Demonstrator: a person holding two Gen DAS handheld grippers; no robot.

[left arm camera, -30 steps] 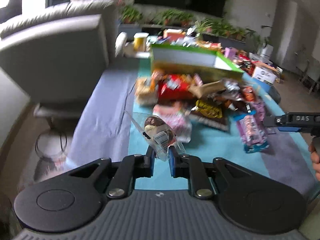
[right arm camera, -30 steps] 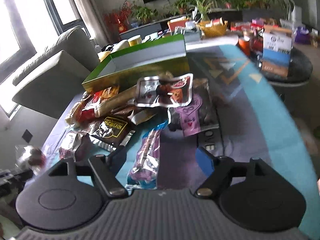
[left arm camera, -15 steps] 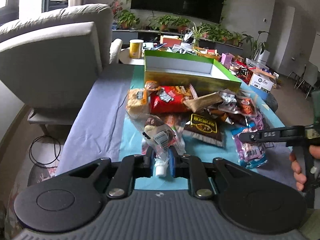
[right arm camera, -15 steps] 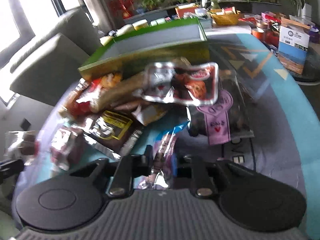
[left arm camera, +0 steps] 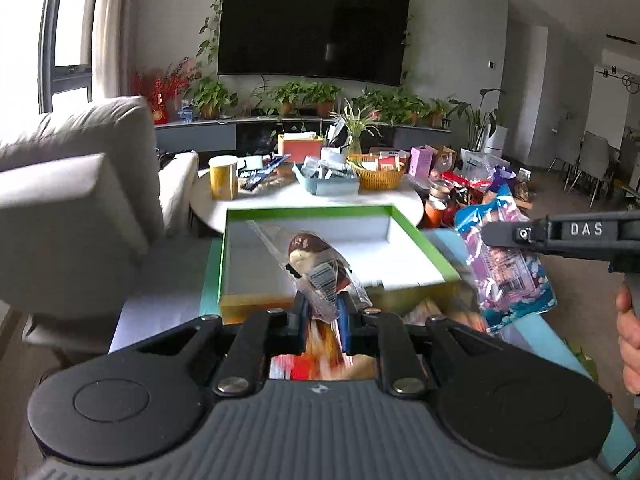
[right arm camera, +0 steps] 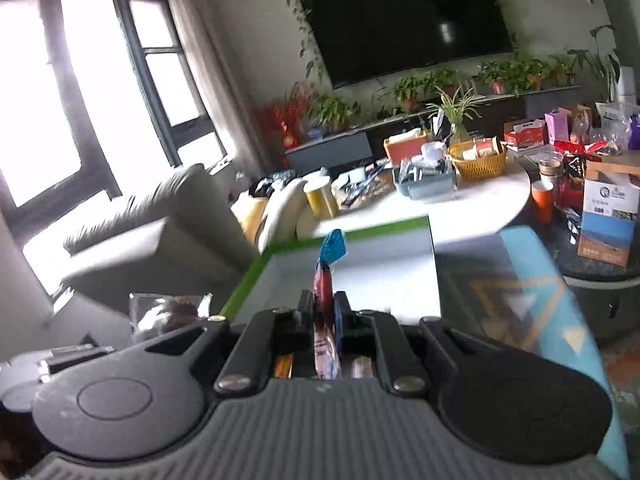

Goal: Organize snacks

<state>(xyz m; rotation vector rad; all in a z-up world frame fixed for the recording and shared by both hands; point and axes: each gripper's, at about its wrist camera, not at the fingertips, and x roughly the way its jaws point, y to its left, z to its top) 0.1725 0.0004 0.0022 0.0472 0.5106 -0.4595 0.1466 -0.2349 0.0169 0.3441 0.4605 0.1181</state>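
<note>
My left gripper [left arm camera: 324, 306] is shut on a clear-wrapped chocolate bun [left arm camera: 316, 260], held in the air in front of the green-rimmed white box [left arm camera: 400, 264]. In the left wrist view the right gripper [left arm camera: 504, 235] comes in from the right with a purple-and-blue snack packet [left arm camera: 508, 276] hanging from it. In the right wrist view that packet [right arm camera: 326, 276] stands edge-on between the pads of my right gripper [right arm camera: 322, 306]. Its jaws are closing on the packet, which is off the table. The box [right arm camera: 384, 276] lies just ahead, and the bun [right arm camera: 168, 312] shows at the left.
A grey armchair [left arm camera: 72, 208] stands left of the box. Behind it a round white table [left arm camera: 280, 204] carries a yellow tin, baskets and packets. Blurred snacks [left arm camera: 440, 308] lie under the grippers. A blue-and-white carton [right arm camera: 608, 220] stands right. A person's hand [left arm camera: 628, 340] holds the right gripper.
The right gripper's jaws closed on the purple packet and lifted it off the pile. Both grippers rose and moved forward toward the green box; the left one kept the bun.
</note>
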